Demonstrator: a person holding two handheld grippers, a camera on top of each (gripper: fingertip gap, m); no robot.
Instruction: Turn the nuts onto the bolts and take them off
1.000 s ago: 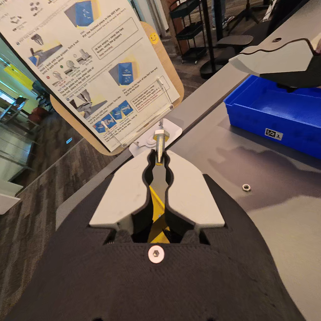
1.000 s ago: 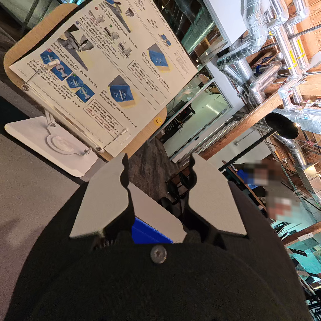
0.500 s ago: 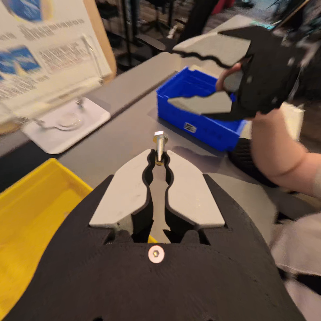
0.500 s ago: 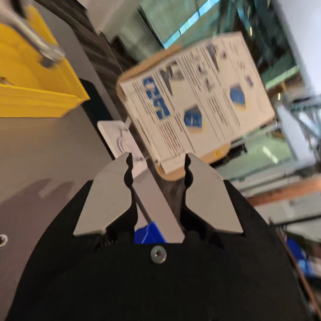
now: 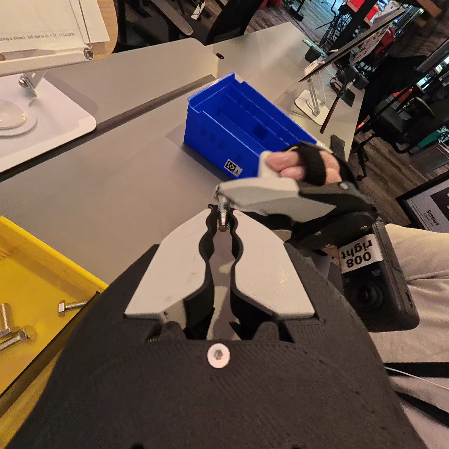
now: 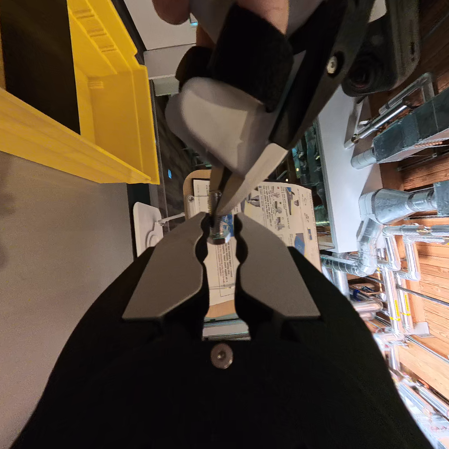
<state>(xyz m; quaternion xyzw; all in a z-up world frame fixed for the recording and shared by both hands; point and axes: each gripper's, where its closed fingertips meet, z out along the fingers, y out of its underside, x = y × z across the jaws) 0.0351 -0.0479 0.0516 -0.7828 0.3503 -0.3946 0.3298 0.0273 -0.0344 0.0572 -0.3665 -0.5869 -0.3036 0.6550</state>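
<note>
The left gripper (image 5: 223, 218) is closed on the bolt (image 5: 223, 215), gripped by its threaded end so the head stays exposed. The right gripper (image 6: 220, 227), jaws part-open, brackets that head without visibly pinching it, probably for a handover. Spare bolts (image 5: 71, 305) lie in the yellow bin (image 5: 48, 264), near left; the blue bin (image 5: 211, 138) stands far right.

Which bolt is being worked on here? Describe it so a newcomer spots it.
Start at the blue bin on the grey table. Just before it, the left gripper clamps one bolt upright by its threaded end. Other bolts lie loose in the yellow bin.
</note>
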